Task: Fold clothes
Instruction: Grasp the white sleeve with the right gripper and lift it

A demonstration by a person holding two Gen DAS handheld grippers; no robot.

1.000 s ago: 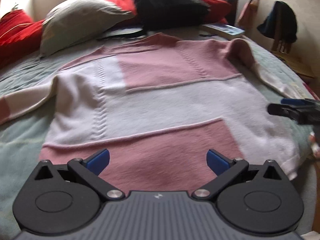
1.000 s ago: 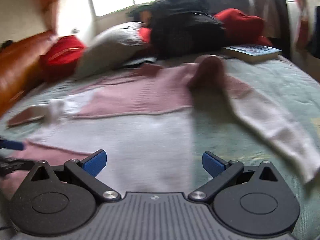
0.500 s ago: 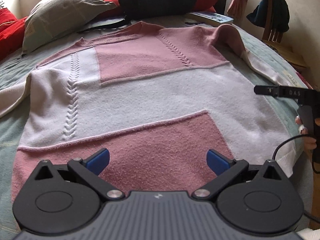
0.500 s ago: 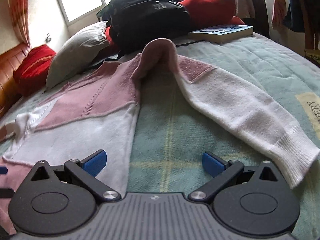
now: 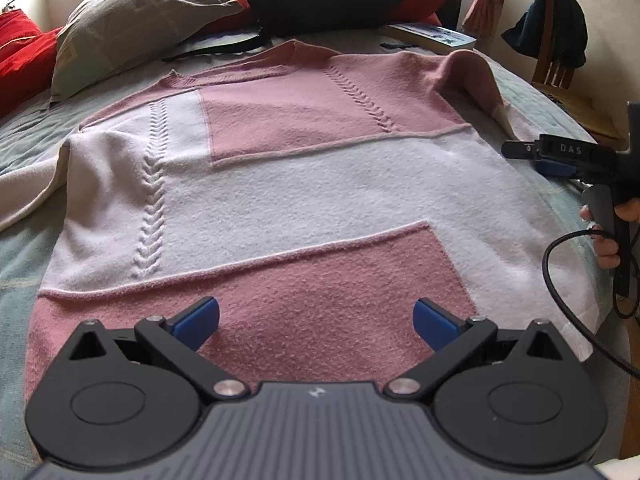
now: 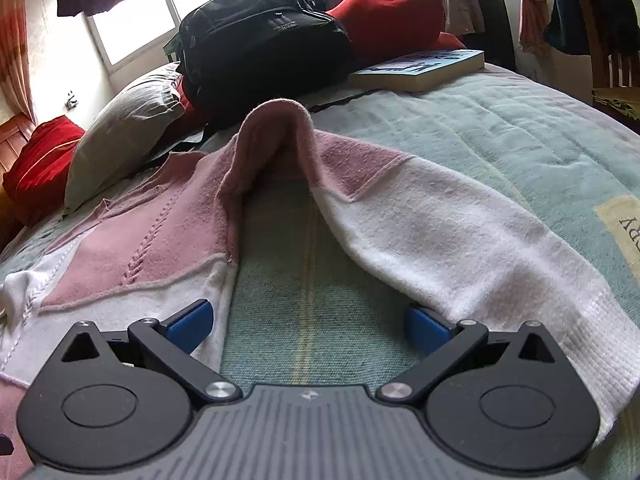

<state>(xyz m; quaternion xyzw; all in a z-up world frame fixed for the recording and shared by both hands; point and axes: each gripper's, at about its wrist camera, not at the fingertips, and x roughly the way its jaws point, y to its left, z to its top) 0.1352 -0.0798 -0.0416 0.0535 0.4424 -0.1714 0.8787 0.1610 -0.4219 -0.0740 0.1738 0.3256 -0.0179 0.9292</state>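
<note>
Pink-and-white colour-block knit sweater (image 5: 280,184) lying spread flat on the green plaid bedspread (image 6: 312,304), hem toward the cameras, collar toward the grey pillow (image 5: 132,20) and black backpack (image 6: 260,52). No fold showing in the body; right sleeve (image 6: 460,248) angling out from a humped shoulder, ribbed cuff (image 6: 580,364) near the bed edge; left sleeve (image 5: 24,196) trailing off the other side.

Left gripper (image 5: 316,318) hovering over the pink hem panel, fingers spread wide, gripping nothing. Right gripper (image 6: 306,326) also spread wide and empty, straddling the bare bedspread gap between body edge and sleeve; right pad (image 6: 424,330) sitting just beside or under the sleeve's lower edge, contact unclear.

Judging the step: lining up on the right sleeve for a fold across the body. Doing it well:
- Pinching the sleeve near the cuff, both knit layers, not the bedspread underneath.
- Lifting just enough for clearing the surface, then laying the sleeve flat across the white band.
- Flattening the shoulder hump, otherwise ending with a bulky crease.
- Pinning the hem with the left side, avoiding dragging the whole knit.
- Keeping clear of the paperback book (image 6: 420,68).
</note>
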